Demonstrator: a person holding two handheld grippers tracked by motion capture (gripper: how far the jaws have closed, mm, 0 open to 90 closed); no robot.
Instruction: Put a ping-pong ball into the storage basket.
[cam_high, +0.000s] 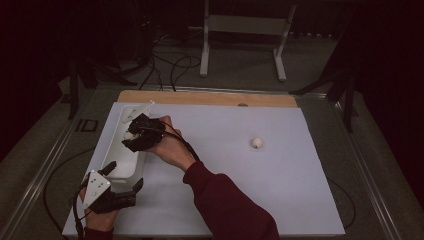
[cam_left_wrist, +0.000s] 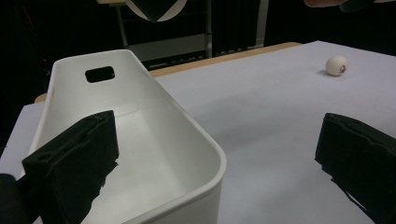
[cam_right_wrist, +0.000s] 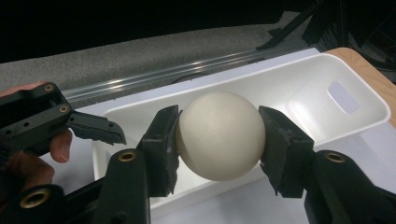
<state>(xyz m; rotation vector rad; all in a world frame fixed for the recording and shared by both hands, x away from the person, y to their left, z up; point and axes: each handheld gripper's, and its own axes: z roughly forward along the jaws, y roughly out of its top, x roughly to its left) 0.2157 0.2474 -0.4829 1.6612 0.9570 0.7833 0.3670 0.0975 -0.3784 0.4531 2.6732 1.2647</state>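
White ball (cam_right_wrist: 218, 135) sits clamped between my right gripper's (cam_right_wrist: 219, 140) jaws at centre frame, over the white bin (cam_right_wrist: 299, 88), so I should lower it well inside before releasing, while my left gripper (cam_left_wrist: 215, 154) gapes empty astride the bin's near rim.

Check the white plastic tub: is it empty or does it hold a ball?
Empty: the white plastic tub shows a bare floor; the cream ball is clamped above it in the right gripper.

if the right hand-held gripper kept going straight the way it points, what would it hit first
Probably the white bin. The right hand-held gripper, shut on a ball, points down and across it, so the ball would likely meet the bin's floor first; depth is unclear.
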